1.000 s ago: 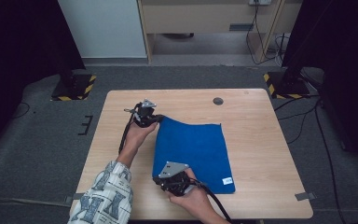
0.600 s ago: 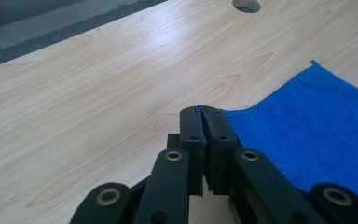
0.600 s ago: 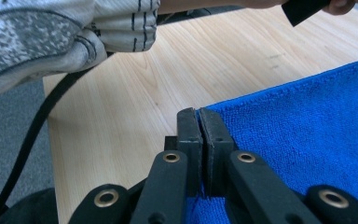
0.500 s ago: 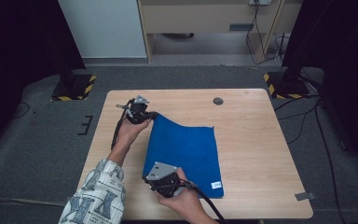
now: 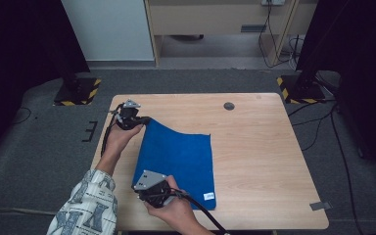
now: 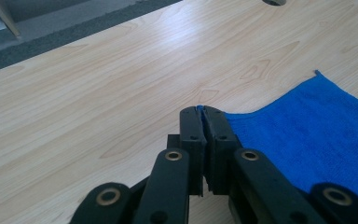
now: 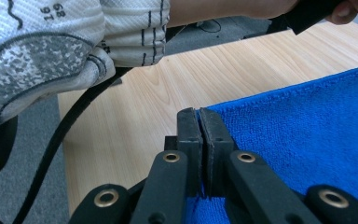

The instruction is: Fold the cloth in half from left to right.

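Both jaws pinch the cloth (image 5: 178, 164)'s left edge on the table (image 5: 264, 161), left gripper (image 5: 144, 120) clenched on the 11 o'clock corner, right gripper (image 5: 142, 187) on the 7 o'clock corner, cloth spreading toward 3 o'clock.

Right half of table (image 5: 269, 161) was left bare for passage; left half was taken by blue cloth (image 5: 181, 156).
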